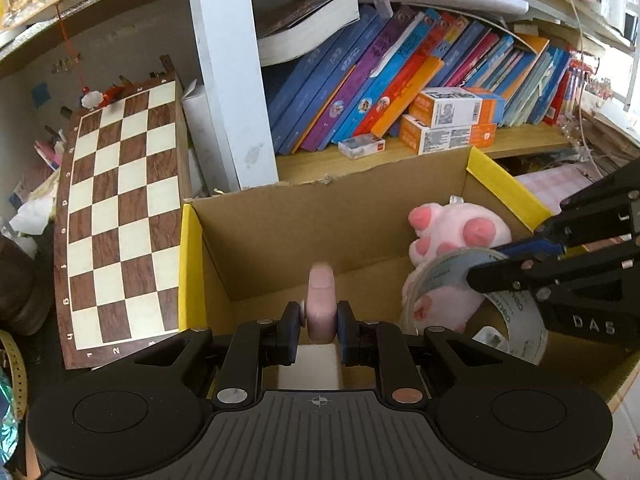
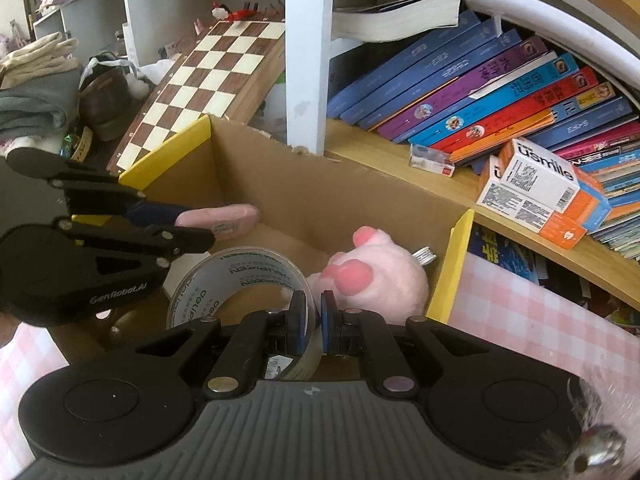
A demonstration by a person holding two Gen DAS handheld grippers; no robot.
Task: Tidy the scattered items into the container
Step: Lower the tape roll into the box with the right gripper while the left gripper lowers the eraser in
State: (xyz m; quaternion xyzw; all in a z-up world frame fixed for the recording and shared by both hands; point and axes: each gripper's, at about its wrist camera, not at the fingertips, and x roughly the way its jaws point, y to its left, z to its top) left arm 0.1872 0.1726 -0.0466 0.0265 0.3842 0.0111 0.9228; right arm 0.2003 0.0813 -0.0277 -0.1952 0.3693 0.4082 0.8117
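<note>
An open cardboard box (image 1: 320, 232) with yellow flap edges lies below both grippers. My left gripper (image 1: 320, 324) is shut on a pink oblong item (image 1: 320, 292) and holds it over the box's left half. My right gripper (image 2: 314, 316) is shut on the wall of a clear tape roll (image 2: 240, 276), over the box's right half. A pink plush paw (image 2: 372, 268) lies inside the box by the right wall. In the right wrist view the left gripper (image 2: 176, 220) enters from the left with the pink item (image 2: 224, 216). In the left wrist view the right gripper (image 1: 480, 276) enters from the right with the tape roll (image 1: 440, 276).
A chessboard (image 1: 116, 216) leans left of the box. Behind the box, a white post (image 1: 232, 80) and a wooden shelf hold slanted books (image 1: 380, 80) and orange-and-white cartons (image 1: 448, 120). A pink checked cloth (image 2: 520, 320) covers the surface to the right. A white block (image 1: 308, 364) lies in the box.
</note>
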